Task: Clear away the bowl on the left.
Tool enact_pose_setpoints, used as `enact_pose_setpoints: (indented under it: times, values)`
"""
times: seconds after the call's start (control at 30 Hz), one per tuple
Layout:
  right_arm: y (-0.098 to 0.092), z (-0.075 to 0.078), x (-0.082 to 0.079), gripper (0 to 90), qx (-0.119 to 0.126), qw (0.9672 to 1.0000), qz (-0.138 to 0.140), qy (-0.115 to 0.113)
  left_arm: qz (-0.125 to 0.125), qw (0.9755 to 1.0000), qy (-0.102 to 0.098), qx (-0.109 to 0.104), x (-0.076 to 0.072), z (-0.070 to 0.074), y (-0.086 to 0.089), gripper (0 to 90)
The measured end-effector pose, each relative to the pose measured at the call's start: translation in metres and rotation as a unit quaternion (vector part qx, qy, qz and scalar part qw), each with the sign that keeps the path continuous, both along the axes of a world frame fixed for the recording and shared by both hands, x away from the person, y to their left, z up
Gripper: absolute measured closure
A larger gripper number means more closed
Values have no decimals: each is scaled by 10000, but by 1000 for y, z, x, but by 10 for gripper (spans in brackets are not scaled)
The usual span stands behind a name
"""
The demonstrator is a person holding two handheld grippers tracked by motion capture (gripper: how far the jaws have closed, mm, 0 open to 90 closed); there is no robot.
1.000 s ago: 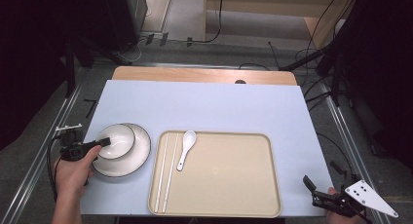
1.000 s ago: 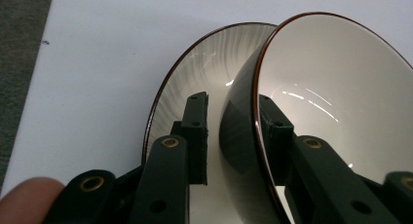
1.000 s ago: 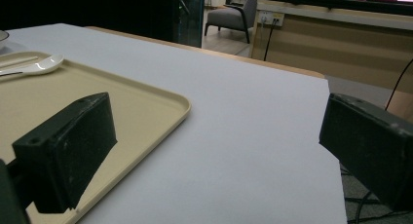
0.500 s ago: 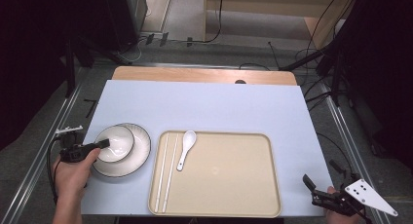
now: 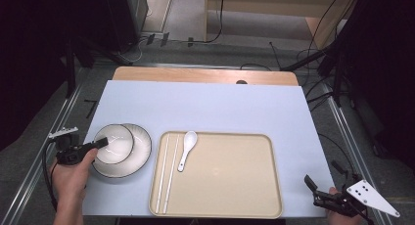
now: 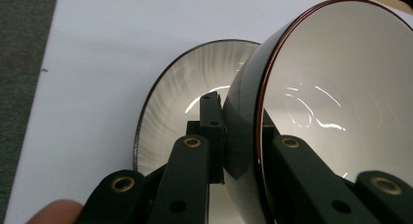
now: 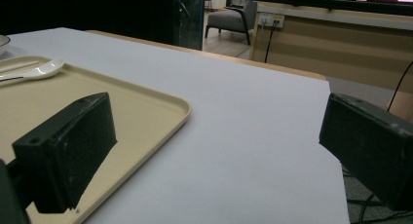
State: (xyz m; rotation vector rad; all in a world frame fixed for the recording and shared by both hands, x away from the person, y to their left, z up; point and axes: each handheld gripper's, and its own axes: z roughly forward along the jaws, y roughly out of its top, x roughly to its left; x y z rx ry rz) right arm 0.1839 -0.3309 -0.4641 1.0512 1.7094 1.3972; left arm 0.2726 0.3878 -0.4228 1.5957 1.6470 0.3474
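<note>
At the bench's left edge, the left hand-held gripper (image 5: pixel 100 143) is clamped on the rim of a white bowl (image 5: pixel 115 144). Its jaws have just been closing, and the left gripper view shows one jaw against the dark outer wall and the other inside the bowl (image 6: pixel 336 102), with the wall pinched between them. The bowl is tilted there, its red-brown rim turned toward the camera. Under and beside it lies a shallow plate (image 5: pixel 139 151) with a dark rim, and the bowl overlaps its left part; in the left gripper view the plate (image 6: pixel 180 92) shows behind the outer jaw. Whether bowl and plate touch I cannot tell.

Just right of the plate sits a beige tray (image 5: pixel 235 181). Near its left edge lies a pair of pale chopsticks (image 5: pixel 165 173), parallel to that edge, and a white spoon (image 5: pixel 187 147) lies just beside them with its bowl end toward the far side.

At the bench's near right corner the right hand-held gripper (image 5: pixel 318 193) is held wide apart with nothing between its jaws, pointing across the bench (image 7: pixel 243 136) toward the tray's corner (image 7: pixel 160 109).
</note>
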Motion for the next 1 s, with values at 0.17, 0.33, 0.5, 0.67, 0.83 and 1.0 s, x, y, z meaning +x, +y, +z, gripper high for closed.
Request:
enact_pose_setpoints:
  times: [0.17, 0.33, 0.5, 0.67, 0.83, 1.0]
  values:
    - [0, 0, 0, 2, 15, 10000, -2, 27, 6, 9995, -300, 1, -4, 7, -7, 828]
    - [0, 0, 0, 2, 5, 10000, -5, 16, -115, 9992, -383, -7, -7, 13, -16, 829]
    - [-1, 1, -1, 2, 23, 10000, -19, 4, -264, 9988, -413, 81, -9, 14, -26, 828]
    - [0, 1, -1, 2, 25, 10000, -16, 5, -455, 9982, -384, 106, -14, 16, -38, 829]
    - [0, 1, -1, 2, 40, 10000, -15, -3, -643, 9972, -370, 12, -16, 19, -47, 829]
    - [0, 1, -1, 2, 22, 10000, -6, -6, -834, 9960, -328, 68, -19, 22, -62, 829]
